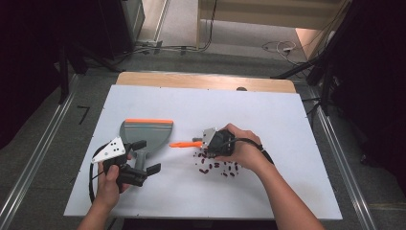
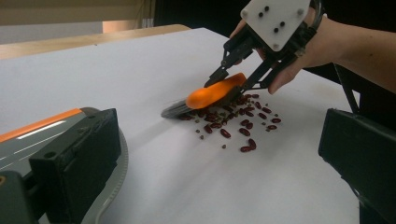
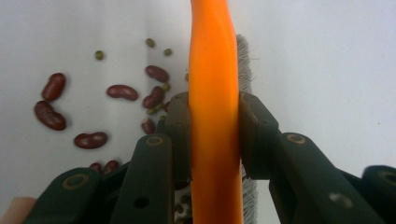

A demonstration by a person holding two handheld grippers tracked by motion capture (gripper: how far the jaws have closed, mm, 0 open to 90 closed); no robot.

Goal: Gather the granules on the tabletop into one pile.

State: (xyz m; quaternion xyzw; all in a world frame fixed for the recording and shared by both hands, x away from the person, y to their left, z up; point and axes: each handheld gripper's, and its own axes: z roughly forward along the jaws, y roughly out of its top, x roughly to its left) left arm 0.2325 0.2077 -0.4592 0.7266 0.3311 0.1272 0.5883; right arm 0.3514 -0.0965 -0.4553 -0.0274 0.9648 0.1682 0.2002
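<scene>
My right gripper (image 1: 203, 143) is shut on the orange handle of a small brush (image 1: 184, 143), which points left across the white board. In the right gripper view both pads press the brush handle (image 3: 212, 56), with grey bristles (image 3: 245, 60) on its right side. Red beans (image 1: 218, 166) and small green ones lie scattered under and beside that hand. A grey dustpan (image 1: 146, 129) with an orange lip lies to the left. My left gripper (image 1: 148, 155) stands at its handle, jaws wide apart. In the left gripper view the left jaw rests by the dustpan (image 2: 28, 135), with bare board between the jaws.
The white board (image 1: 268, 115) lies on a wooden table whose far edge (image 1: 206, 81) shows behind it. Metal rails run along both sides on the floor. Cables lie on the floor beyond the table.
</scene>
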